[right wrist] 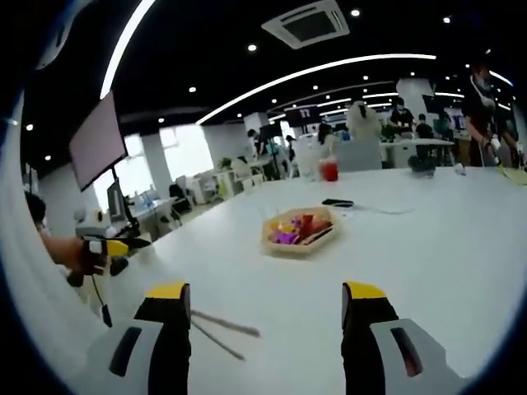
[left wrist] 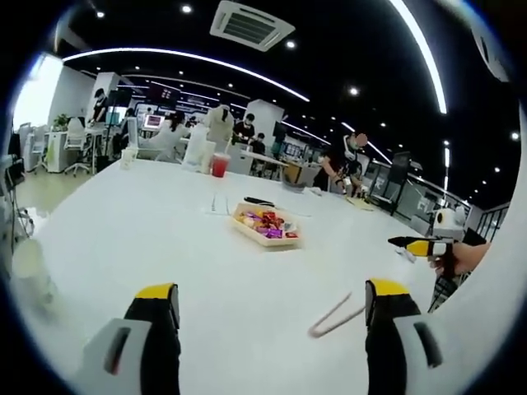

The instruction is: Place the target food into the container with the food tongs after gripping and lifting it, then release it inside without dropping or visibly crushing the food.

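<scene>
In the left gripper view we see our left gripper rising from the bottom of the frame with its two yellow-tipped jaws standing wide apart and nothing between them. Just left of the right-hand jaw, in the lower right of the frame, the food tongs lie flat on the white table, unheld. Near the centre of the frame, farther up the table, sits the container, a shallow pale tray holding red, purple and orange food pieces; we cannot tell one piece from another at this size. At the right edge the right gripper comes into view, yellow and black, held by a hand. Beyond the tray a red drink cup stands toward the table's far side. In the right gripper view our right gripper likewise shows its jaws spread wide and empty. The tongs lie just right of the left-hand jaw, in the lower middle of the frame. The container sits above centre, and the left gripper appears at the left edge, its jaws too small for us to judge there.
</scene>
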The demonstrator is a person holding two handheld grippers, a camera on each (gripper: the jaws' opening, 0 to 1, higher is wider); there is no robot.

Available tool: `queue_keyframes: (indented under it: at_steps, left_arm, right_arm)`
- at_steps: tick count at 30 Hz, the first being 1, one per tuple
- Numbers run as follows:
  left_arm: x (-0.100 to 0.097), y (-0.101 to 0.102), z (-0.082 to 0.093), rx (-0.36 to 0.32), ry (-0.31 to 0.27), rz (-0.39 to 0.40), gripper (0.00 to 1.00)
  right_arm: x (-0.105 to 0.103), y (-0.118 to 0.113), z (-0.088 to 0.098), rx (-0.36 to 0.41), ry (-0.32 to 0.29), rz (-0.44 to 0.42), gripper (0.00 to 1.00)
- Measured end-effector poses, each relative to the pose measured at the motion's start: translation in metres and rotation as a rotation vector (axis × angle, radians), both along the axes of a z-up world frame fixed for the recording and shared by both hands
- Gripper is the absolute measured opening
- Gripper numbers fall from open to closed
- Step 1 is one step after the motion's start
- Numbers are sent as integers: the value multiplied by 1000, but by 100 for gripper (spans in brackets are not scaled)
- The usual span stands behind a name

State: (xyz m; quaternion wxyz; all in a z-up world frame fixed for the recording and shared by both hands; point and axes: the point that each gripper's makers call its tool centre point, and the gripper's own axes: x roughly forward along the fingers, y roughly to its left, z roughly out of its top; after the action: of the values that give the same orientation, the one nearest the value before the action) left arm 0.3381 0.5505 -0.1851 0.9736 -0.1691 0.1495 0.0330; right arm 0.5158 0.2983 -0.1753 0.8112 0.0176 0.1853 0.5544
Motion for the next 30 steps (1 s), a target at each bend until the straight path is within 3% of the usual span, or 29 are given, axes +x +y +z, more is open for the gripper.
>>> queue_keyframes:
  at_steps: [13, 30]
  left_arm:
    - [-3, -11, -6, -17, 20, -25, 92]
    - [-9, -10, -13, -31, 19, -28, 89]
  right_arm:
    - [-4, 1, -3, -27, -2, -4, 74]
    - [-19, 11, -15, -74, 8, 5, 70]
